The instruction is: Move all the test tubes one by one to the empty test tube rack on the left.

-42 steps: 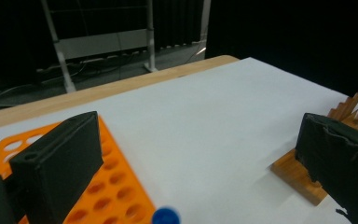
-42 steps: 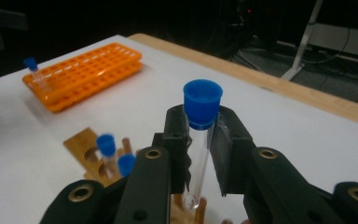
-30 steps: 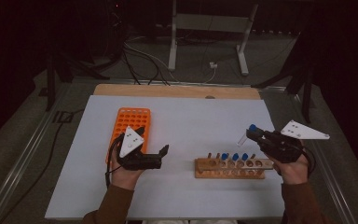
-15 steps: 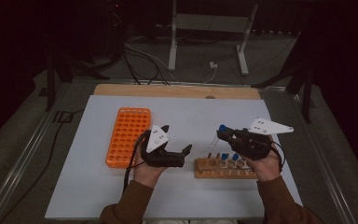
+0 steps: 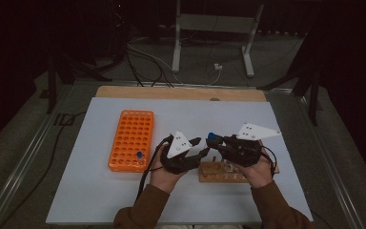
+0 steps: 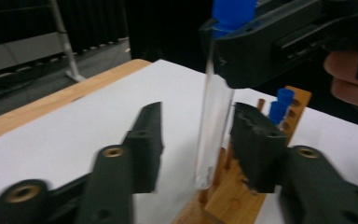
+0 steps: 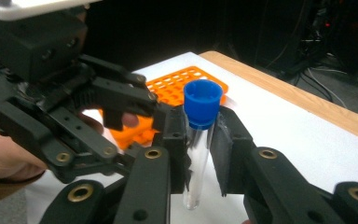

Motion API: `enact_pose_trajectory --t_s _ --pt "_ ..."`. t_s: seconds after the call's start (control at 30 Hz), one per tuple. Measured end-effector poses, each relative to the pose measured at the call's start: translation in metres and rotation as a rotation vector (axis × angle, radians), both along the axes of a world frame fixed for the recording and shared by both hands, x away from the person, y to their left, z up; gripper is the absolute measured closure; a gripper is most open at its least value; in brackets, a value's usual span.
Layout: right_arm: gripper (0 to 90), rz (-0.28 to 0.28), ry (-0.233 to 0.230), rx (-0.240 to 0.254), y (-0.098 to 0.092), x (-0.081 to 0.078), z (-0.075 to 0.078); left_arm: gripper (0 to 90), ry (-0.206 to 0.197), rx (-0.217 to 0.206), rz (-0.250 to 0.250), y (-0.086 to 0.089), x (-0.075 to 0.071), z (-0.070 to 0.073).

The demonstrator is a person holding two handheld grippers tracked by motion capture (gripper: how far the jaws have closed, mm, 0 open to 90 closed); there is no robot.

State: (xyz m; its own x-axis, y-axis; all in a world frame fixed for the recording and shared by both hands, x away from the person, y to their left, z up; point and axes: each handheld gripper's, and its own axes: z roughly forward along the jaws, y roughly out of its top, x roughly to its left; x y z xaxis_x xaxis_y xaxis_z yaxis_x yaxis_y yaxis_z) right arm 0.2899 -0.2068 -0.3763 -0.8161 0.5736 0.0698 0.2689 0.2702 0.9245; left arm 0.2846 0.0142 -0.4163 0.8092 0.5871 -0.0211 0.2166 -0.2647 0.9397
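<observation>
A clear test tube with a blue cap (image 7: pixel 200 107) stands upright in my right gripper (image 7: pixel 199 140), which is shut on it just below the cap. In the high view the right gripper (image 5: pixel 214 140) and left gripper (image 5: pixel 199 145) meet tip to tip above the white mat, near the wooden rack (image 5: pixel 219 172). My left gripper (image 6: pixel 198 140) has just been closing. The tube's lower part (image 6: pixel 214 121) is between its jaws, close to one pad, with a gap at the other. The orange rack (image 5: pixel 131 138) lies to the left with one blue-capped tube (image 5: pixel 139 154) in it.
The wooden rack (image 6: pixel 233 200) holds several blue-capped tubes (image 6: pixel 279 105) right below the grippers. A wooden board edge (image 5: pixel 181 93) runs along the mat's far side. Cables and a metal stand (image 5: pixel 209 43) lie on the floor beyond the table.
Both hands have moved toward each other, the left going right from the orange rack and the right going left with the tube. The left jaws now flank the tube.
</observation>
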Motion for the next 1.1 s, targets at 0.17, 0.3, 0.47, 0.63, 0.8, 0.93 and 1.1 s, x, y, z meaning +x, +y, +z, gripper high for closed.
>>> enact_pose_trajectory --t_s 0.17,0.3,0.47,0.63,0.8,0.93,1.1 --pt "76.6 0.008 0.005 0.001 0.002 -0.001 0.0 71.7 -0.008 0.008 -0.022 -0.002 -0.001 -0.001" --pt "76.6 0.012 0.011 0.005 0.002 0.0 -0.001 76.8 -0.009 0.012 -0.038 -0.003 -0.001 -0.002" --pt "72.8 0.018 0.019 0.002 0.001 0.0 -0.001 78.2 -0.013 0.018 -0.036 -0.004 -0.001 -0.002" --pt "45.6 -0.008 0.006 0.024 -0.005 0.0 0.002 78.2 -0.005 0.014 -0.004 0.003 0.002 -0.002" --pt "21.8 -0.096 0.0 0.02 -0.015 0.002 0.003 78.2 0.003 0.01 0.031 0.012 0.004 -0.002" --pt "14.7 -0.18 -0.008 -0.006 -0.027 0.004 -0.001 78.2 0.006 0.002 0.061 0.022 0.004 -0.002" --pt "6.5 -0.244 -0.006 -0.002 -0.046 0.005 -0.007 78.2 0.015 -0.005 0.092 0.036 0.003 -0.002"
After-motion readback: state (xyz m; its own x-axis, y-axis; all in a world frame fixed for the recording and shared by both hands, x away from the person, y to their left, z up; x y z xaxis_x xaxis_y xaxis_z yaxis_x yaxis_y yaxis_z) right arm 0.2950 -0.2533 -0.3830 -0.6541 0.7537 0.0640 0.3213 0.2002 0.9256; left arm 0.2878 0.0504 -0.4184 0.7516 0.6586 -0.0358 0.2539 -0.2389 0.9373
